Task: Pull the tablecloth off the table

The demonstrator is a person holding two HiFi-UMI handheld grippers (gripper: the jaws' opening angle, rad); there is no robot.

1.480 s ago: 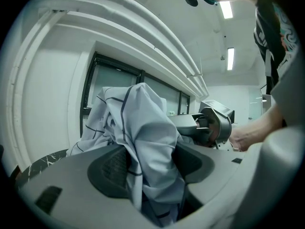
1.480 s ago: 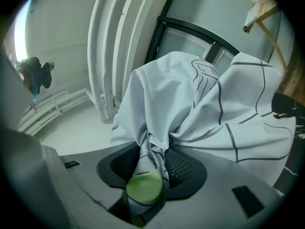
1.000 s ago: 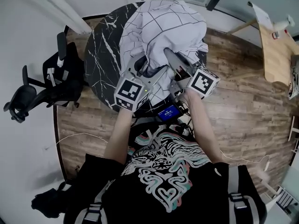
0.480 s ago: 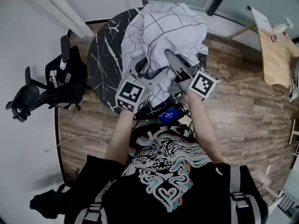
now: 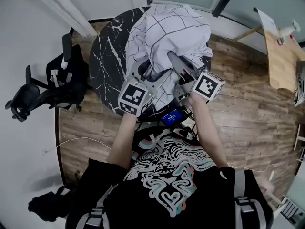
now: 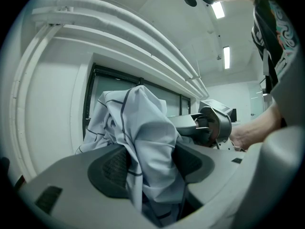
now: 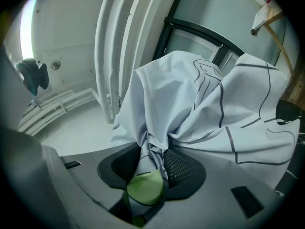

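A white tablecloth (image 5: pixel 169 35) with thin dark grid lines is bunched into a heap over the far right part of the round black marble table (image 5: pixel 107 56). My left gripper (image 5: pixel 151 75) is shut on a fold of the tablecloth (image 6: pixel 145 147), which hangs thick between its dark pads. My right gripper (image 5: pixel 172 60) is shut on a twisted gather of the tablecloth (image 7: pixel 157 128), with a green patch showing low between its pads (image 7: pixel 178 168). Both grippers point away from me, side by side, at the near side of the heap.
A black office chair (image 5: pixel 45 87) stands left of the table. A pale wooden table (image 5: pixel 281 51) is at the far right. Wood floor lies around, with a thin white cable (image 5: pixel 78 140) trailing on it. A small blue screen (image 5: pixel 170 117) sits at my waist.
The heap of cloth and both grippers stay almost where they were; the whole view has shifted slightly, and more bare marble shows on the left.
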